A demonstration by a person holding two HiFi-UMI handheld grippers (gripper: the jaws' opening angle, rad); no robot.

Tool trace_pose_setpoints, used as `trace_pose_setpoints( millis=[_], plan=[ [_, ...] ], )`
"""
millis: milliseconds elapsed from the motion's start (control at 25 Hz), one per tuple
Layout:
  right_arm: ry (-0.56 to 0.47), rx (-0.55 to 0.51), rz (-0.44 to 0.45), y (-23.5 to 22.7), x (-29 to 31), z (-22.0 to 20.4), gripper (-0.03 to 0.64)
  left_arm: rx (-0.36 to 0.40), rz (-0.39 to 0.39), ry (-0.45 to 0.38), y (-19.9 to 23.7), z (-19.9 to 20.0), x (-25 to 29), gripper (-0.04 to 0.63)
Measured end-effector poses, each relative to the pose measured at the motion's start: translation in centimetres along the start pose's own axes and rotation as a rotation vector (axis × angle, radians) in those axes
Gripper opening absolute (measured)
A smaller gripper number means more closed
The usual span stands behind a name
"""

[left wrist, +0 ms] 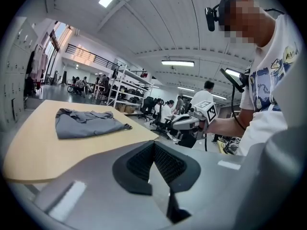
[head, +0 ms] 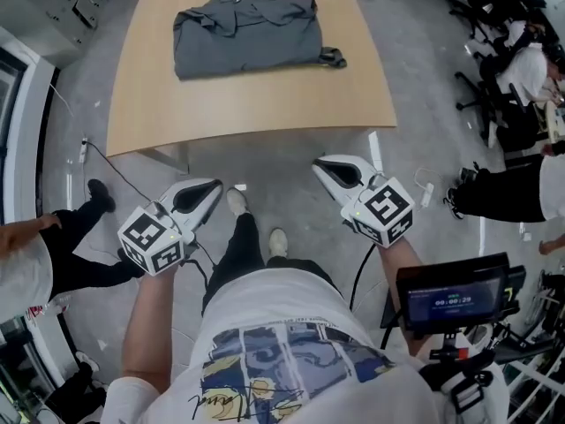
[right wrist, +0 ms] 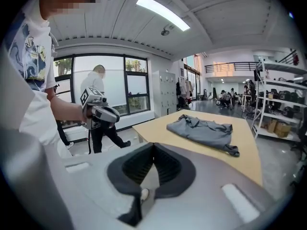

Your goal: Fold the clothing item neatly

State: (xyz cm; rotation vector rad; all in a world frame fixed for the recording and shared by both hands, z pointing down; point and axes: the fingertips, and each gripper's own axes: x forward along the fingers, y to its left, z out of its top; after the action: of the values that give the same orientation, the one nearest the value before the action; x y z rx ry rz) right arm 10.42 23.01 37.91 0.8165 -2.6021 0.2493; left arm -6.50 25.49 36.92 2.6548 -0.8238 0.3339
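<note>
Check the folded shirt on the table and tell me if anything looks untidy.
One thing: a small dark end of cloth sticks out from the folded grey shirt at its right side in the head view, lying on the table and breaking the neat outline. The collar edge is also slightly rumpled. Nothing else stands out.

Open lab hall; metal shelving racks (left wrist: 125, 86), office chairs (left wrist: 147, 104), lockers (right wrist: 164, 92)

There are 1 grey garment (head: 244, 35), 1 table (head: 265, 104), and 2 claws: left claw (head: 214, 185), right claw (head: 320, 163).
</note>
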Motion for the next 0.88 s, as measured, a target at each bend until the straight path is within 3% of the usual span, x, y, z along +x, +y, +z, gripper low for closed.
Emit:
trace_pose_setpoints(
  millis=[280, 560, 880],
  plan=[
    [-0.016, 0.023, -0.012, 0.8, -0.7, -0.7, 0.003, 0.000, -0.017, 0.016, -1.7, -0.5, -0.1, 0.006],
    [-0.010, 0.040, -0.050, 0.0, -1.0, 0.4, 0.003, 0.001, -0.053, 0.004, 0.1, 1.1, 0.9, 0.006],
    [-0.005, 0.050, -0.061, 1.9, -0.1, 2.4, 0.003, -0.004, -0.073, 0.009, 1.5, 1.8, -1.6, 0.006]
  ],
)
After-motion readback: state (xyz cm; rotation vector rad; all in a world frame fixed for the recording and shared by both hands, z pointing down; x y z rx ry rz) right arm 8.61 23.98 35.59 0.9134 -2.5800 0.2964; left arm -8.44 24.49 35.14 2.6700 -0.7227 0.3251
